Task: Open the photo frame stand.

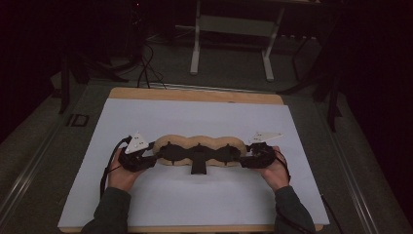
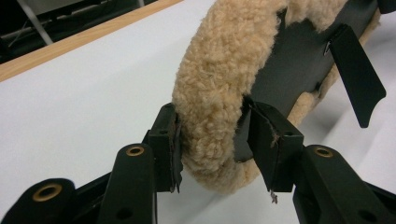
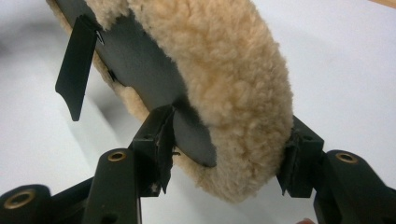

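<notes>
Forearms enter at the near edge of the surface [image 1: 146,204]. Mid-surface, a fleece pad [image 1: 199,142] with black straps is held at both ends: the left gripper [image 2: 212,140] and right gripper [image 3: 229,149] each have fingers pinching a fleecy end. Judged step: steadying or lifting; an even, joint raise is called for next. No writing can be read.

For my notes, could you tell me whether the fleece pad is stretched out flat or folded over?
Stretched out flat: the fleece pad lies lengthwise on the white sheet, with the left gripper and right gripper at its opposite ends.

A wooden table [image 1: 195,94] carries a white sheet [image 1: 204,122], on which a fleecy pad [image 1: 199,142] lies.
</notes>
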The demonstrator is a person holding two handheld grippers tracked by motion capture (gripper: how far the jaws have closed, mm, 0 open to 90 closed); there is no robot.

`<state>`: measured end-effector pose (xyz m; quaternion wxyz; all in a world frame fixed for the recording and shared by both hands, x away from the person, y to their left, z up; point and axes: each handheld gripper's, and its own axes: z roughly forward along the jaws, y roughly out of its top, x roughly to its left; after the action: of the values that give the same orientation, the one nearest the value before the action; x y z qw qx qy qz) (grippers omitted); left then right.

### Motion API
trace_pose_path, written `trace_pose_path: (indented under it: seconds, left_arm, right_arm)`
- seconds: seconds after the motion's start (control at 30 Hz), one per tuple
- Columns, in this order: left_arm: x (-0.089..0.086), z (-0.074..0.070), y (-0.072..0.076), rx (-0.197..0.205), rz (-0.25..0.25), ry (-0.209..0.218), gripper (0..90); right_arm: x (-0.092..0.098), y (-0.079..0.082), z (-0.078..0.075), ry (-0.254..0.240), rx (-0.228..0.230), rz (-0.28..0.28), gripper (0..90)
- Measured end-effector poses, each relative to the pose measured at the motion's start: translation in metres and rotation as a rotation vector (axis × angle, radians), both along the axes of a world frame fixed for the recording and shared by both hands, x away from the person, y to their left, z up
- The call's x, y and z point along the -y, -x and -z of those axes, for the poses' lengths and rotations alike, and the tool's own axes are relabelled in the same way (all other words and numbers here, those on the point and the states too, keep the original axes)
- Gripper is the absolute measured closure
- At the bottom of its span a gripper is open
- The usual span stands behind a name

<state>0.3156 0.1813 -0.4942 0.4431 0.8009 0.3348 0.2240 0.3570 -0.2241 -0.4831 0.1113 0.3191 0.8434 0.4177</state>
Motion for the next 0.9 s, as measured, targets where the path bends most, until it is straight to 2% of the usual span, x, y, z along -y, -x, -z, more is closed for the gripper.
trace_pose_path:
  seconds: [0.3,0.53,0.63,0.83,0.9]
  left_arm:
    - [0.012,0.005,-0.010,0.034,-0.032,-0.010,56.1]
    - [0.016,0.012,-0.014,0.035,-0.050,-0.028,55.4]
    - [0.018,0.012,-0.014,0.042,-0.048,-0.031,55.3]
    - [0.016,0.011,-0.012,0.024,-0.043,-0.016,54.6]
    - [0.014,0.010,-0.012,0.011,-0.035,0.001,54.2]
  right_arm:
    - [0.007,-0.009,0.010,-0.005,0.006,0.035,43.1]
    - [0.004,-0.010,0.013,0.028,0.059,0.054,42.1]
    - [0.004,-0.009,0.016,0.025,0.054,0.060,41.8]
    - [0.005,-0.006,0.017,0.018,0.040,0.063,41.4]
    - [0.006,-0.006,0.017,0.004,0.032,0.062,40.9]
